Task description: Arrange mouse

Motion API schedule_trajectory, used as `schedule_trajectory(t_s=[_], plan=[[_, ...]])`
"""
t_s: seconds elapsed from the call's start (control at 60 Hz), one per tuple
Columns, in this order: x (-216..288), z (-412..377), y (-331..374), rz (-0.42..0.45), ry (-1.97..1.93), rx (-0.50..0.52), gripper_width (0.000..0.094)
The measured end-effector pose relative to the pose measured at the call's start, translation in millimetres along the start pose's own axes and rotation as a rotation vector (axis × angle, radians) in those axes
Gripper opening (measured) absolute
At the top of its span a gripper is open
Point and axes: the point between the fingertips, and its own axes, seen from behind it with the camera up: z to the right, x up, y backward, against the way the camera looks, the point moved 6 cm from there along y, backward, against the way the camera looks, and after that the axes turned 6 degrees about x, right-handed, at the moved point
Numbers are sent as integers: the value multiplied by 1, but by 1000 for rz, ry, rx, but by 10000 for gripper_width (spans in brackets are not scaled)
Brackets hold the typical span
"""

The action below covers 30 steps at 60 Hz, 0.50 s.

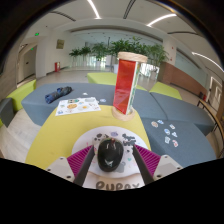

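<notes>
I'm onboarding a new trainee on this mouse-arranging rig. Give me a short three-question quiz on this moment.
1. True or false: the mouse lies between the gripper fingers.
2. What stands just beyond the mouse? A) a tall red container B) a laptop C) a kettle
3. Fill in: the mouse rests on a round ____ pad.

Key:
1. True; whether the pads press it cannot be told.
2. A, the tall red container with a clear top.
3. White; the white pad lies on the yellow tabletop.
</notes>
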Motion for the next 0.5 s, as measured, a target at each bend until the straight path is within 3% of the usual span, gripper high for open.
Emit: schedule_trajectory(t_s=[0.183,0.5], plan=[[-3,-28,89,47,-86,72,839],[-34,-44,179,90,-104,51,838]])
